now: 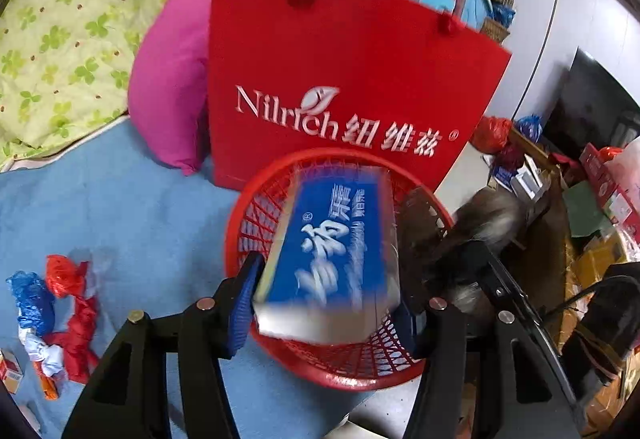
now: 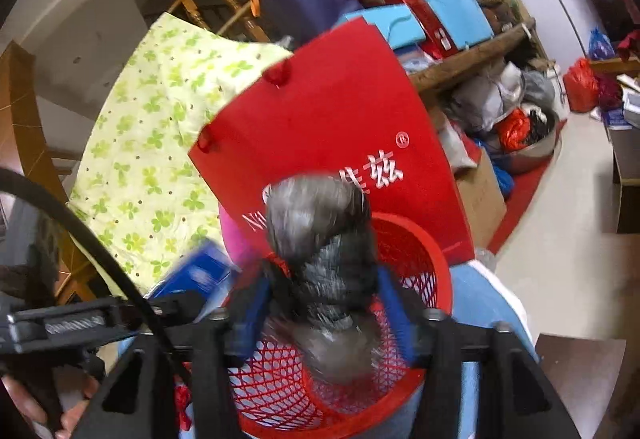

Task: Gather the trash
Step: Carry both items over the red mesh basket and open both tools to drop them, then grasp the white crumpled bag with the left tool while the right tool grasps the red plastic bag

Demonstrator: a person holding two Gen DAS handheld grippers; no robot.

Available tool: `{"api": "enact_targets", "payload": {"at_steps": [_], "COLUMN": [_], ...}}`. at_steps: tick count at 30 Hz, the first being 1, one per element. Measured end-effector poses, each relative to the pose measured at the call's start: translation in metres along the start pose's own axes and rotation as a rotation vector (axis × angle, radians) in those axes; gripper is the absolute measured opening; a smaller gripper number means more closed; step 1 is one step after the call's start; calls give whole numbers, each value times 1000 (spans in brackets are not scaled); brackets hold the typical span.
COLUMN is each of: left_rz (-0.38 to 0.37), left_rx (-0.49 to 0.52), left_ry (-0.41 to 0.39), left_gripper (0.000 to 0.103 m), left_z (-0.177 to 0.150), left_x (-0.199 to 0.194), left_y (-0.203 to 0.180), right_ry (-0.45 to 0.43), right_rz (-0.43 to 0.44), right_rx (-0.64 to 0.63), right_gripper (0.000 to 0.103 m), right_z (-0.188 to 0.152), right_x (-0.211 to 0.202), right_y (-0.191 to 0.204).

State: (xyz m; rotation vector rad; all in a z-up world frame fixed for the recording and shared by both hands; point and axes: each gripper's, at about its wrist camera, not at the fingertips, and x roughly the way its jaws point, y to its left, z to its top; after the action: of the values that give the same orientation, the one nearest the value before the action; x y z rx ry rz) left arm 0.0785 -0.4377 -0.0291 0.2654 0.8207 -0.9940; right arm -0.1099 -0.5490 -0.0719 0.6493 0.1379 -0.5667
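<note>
Both jaws grip trash over the red basket point(image 1: 276, 199): blue box point(image 1: 340, 251) left, grey bag point(image 2: 320, 259) right.

Left tongs point(image 1: 326, 303) hold a blue box point(image 1: 336, 259) over the red basket point(image 1: 256, 215).

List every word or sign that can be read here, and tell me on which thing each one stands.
"Nilrich 纽维兹 ®" with a leaf logo: white print on the red bag.
Large white Chinese characters and a small "®": on the blue box in the left gripper, too motion-blurred to read.
Small carton: print too small.
</note>
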Motion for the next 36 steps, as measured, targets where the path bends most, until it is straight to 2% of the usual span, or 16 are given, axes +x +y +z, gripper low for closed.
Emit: {"api": "enact_targets", "payload": {"at_steps": [2, 5, 10, 14, 20, 24, 28, 31, 36], "left_rz": [9, 26, 60, 171, 367, 494, 579, 646, 681], "left_rx": [-4, 5, -18, -40, -158, -256, -362, -455, -572], "left_ry": [2, -14, -82, -124, -96, -76, -51, -26, -11], "left_gripper": [66, 66, 67, 71, 71, 71, 71, 71, 71], "left_z": [0, -5, -22, -52, -114, -159, -202, -234, -267], "left_x": [0, -5, -35, -64, -106, -136, -162, -177, -188], "left_y": [-1, 4, 26, 57, 130, 185, 234, 271, 312], "right_ry": [-7, -18, -60, -100, -121, -51, 106, 219, 456], "right_rz": [2, 16, 52, 111, 234, 316, 391, 399, 362], "right_rx": [-7, -28, -100, -156, -251, -303, -335, -346, -358], "right_gripper": [66, 66, 66, 66, 68, 68, 68, 68, 68], "right_z": [-1, 1, -3, -11, -36, -62, -97, -120, -166], "right_x": [-1, 3, -5, -15, -29, -19, 7, 31, 85], "right_y": [-3, 4, 28, 54, 113, 155, 199, 217, 242]}}
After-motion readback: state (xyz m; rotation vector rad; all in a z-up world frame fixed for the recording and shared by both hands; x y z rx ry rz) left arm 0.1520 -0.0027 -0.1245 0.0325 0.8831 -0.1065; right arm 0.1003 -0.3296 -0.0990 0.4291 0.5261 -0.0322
